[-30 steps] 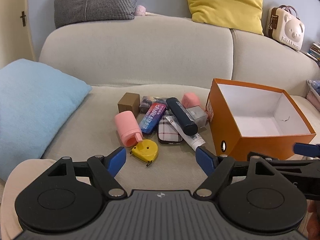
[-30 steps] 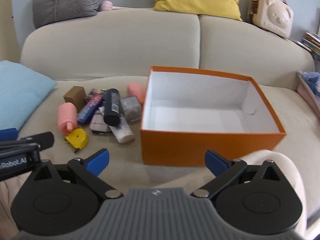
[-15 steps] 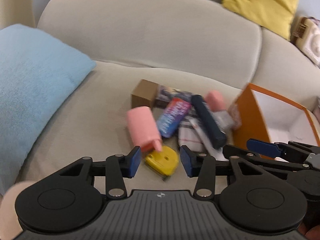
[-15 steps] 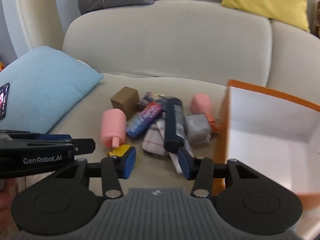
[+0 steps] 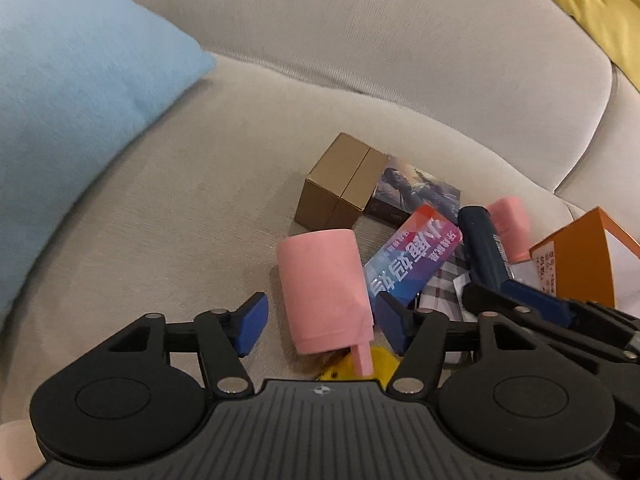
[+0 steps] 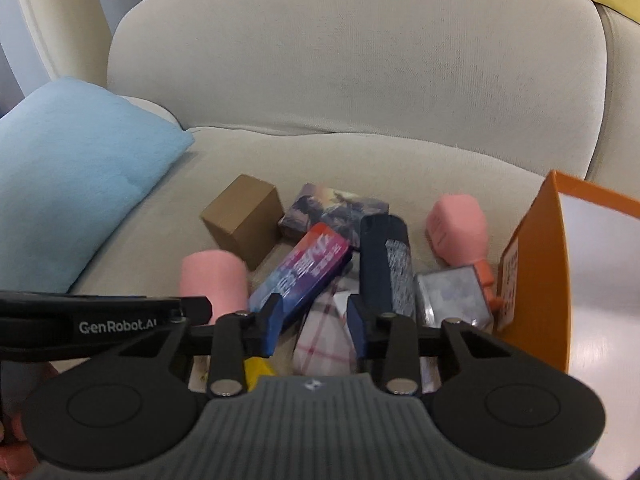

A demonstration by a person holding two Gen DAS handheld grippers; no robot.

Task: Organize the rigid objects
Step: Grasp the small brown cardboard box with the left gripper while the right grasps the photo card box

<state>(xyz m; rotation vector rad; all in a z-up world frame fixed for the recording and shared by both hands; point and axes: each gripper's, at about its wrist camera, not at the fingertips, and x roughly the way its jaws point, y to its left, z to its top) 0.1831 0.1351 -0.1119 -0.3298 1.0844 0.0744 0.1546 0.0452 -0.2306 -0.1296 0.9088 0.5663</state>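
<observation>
A pile of small rigid things lies on the beige sofa seat. My left gripper [image 5: 322,326] hangs over the lying pink bottle [image 5: 324,292]. Its jaws are opening, the bottle lies between them, and the left pad stands apart from it. My right gripper [image 6: 314,326] hovers over the plaid case [image 6: 324,336], jaws closing, with no pad visibly pressing. Around them lie a brown box [image 6: 244,220], a blue-purple pack [image 6: 304,272], a dark navy bottle [image 6: 386,260] and a yellow tape measure [image 5: 378,364]. The orange box [image 6: 540,272] stands open at the right.
A light blue pillow [image 5: 72,92] lies on the seat to the left. The sofa backrest [image 6: 360,60] rises behind the pile. A second pink item [image 6: 456,232] and a silver box [image 6: 452,296] sit against the orange box's wall. A picture-printed box [image 6: 332,208] lies behind the pile.
Both grippers have come down and forward onto the pile. The right one swung left, away from the orange box, and its jaws narrowed. The left jaws narrowed, then widened around the pink bottle.
</observation>
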